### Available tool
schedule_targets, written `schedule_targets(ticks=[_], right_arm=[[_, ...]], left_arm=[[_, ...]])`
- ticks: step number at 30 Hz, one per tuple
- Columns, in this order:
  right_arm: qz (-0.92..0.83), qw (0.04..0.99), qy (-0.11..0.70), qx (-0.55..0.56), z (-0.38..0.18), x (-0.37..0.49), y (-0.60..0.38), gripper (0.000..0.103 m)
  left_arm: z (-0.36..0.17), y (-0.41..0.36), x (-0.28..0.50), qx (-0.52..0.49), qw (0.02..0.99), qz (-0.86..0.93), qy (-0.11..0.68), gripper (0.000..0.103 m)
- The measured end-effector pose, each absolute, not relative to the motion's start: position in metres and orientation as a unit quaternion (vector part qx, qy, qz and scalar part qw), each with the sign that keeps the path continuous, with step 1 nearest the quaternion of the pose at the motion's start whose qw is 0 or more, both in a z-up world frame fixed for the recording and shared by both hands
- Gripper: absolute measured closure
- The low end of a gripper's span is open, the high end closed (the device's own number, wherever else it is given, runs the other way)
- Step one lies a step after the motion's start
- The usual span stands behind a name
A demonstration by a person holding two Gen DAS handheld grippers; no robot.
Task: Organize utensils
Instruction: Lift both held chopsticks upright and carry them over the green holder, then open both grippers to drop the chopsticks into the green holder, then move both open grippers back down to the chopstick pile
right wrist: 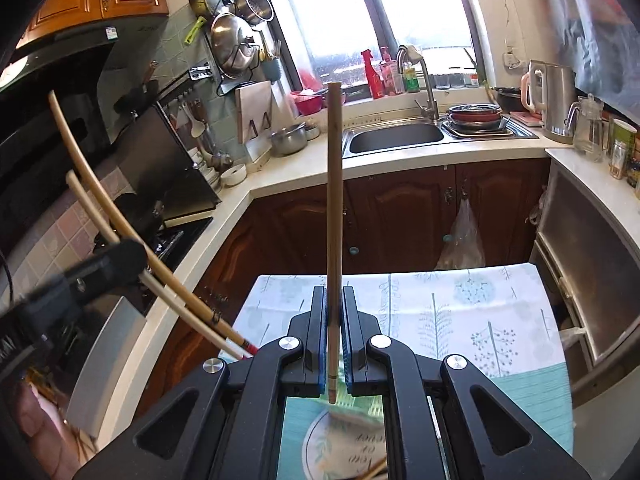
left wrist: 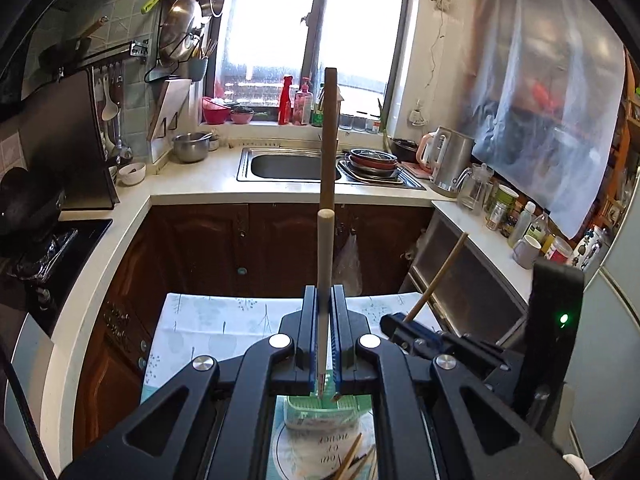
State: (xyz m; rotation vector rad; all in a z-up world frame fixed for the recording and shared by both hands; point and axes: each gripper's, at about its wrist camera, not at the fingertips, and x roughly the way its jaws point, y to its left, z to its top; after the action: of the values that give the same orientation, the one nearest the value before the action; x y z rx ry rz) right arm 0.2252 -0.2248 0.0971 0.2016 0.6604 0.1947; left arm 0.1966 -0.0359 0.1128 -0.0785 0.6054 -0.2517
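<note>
My left gripper (left wrist: 324, 300) is shut on two wooden chopsticks (left wrist: 327, 184) that stand upright between its blue pads. My right gripper (right wrist: 334, 300) is shut on one wooden chopstick (right wrist: 334, 208), also upright. In the right wrist view the left gripper (right wrist: 100, 268) shows at the left with its two chopsticks (right wrist: 120, 216) slanting. In the left wrist view the right gripper (left wrist: 408, 332) shows at the right with its chopstick (left wrist: 438, 276). Below both grippers sits a green holder (left wrist: 320, 408) on the patterned tablecloth (right wrist: 460, 312), with several loose chopsticks (left wrist: 352, 460) near it.
Kitchen counter with a sink (right wrist: 396, 136) behind the table, stacked pans (right wrist: 476, 116), a kettle (right wrist: 556, 96) and jars at the right. A stove (right wrist: 176, 236) and hood stand at the left. Brown cabinet doors (right wrist: 400, 216) lie beyond the table's far edge.
</note>
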Motion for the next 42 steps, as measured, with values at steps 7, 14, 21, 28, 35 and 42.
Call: schedule_targets(ticks=[7, 14, 21, 28, 35, 42], right_arm=[[0.090, 0.927, 0.356, 0.070, 0.029, 0.276, -0.209, 0.096], [0.115, 0.908, 0.400, 0.049, -0.050, 0.291, -0.206, 0.096], [0.165, 0.877, 0.447, 0.059, -0.094, 0.295, -0.209, 0.087], [0.170, 0.881, 0.438, 0.050, -0.099, 0.281, -0.212, 0.073], [0.171, 0.885, 0.428, 0.062, -0.072, 0.236, -0.216, 0.073], [0.171, 0.889, 0.420, 0.063, -0.058, 0.175, -0.225, 0.073]], left_arm=[[0.066, -0.046, 0.228, -0.022, 0.939, -0.133, 0.315, 0.100], [-0.005, -0.043, 0.251, -0.028, 0.914, -0.143, 0.379, 0.100], [-0.045, -0.045, 0.256, -0.027, 0.890, -0.161, 0.426, 0.082], [-0.027, -0.038, 0.230, -0.016, 0.914, -0.152, 0.377, 0.028], [-0.011, -0.025, 0.203, -0.017, 0.911, -0.149, 0.383, 0.026], [-0.004, -0.006, 0.168, 0.000, 0.909, -0.127, 0.397, 0.015]])
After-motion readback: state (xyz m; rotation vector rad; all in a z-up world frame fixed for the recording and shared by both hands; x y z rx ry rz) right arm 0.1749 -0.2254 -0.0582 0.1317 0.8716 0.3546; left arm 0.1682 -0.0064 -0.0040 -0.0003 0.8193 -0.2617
